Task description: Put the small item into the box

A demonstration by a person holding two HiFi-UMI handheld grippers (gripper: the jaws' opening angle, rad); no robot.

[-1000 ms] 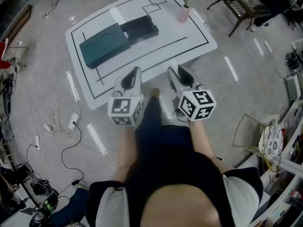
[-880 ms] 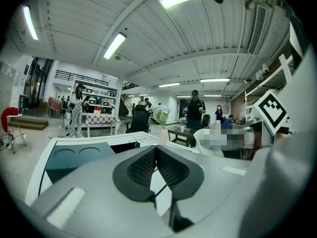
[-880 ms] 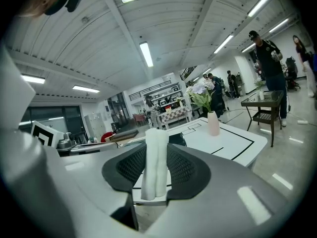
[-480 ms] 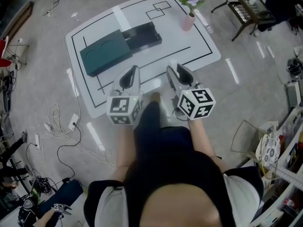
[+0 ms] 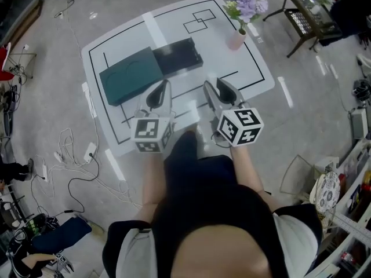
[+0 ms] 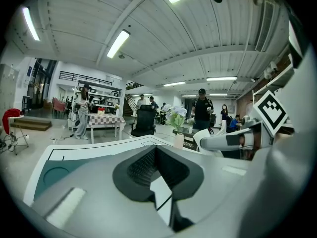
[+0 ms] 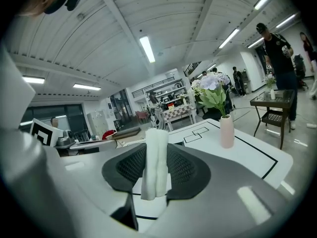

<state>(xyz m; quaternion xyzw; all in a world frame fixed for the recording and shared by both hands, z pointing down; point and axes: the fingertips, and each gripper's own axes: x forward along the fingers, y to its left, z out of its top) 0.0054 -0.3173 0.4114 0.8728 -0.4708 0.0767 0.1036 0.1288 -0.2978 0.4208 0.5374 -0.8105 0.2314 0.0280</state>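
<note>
1. Right gripper (image 5: pixel 219 88) is clamped on a small white rolled item (image 7: pixel 155 161). The roll stands upright between the pads, above the near edge of the white worktop with black lines (image 5: pixel 255 68).
2. Left gripper (image 5: pixel 161 91) is just beside it, also at the near edge, jaws pretty much together with nothing in them.
3. The black open rectangular box (image 5: pixel 178 55) sits around the middle of the worktop, right up against a dark teal flat rectangular lid (image 5: pixel 130 74) on its left-edge side.
4. A pink vase (image 5: pixel 236 39) with purple flowers (image 5: pixel 246 4) stands by the far right corner.
</note>
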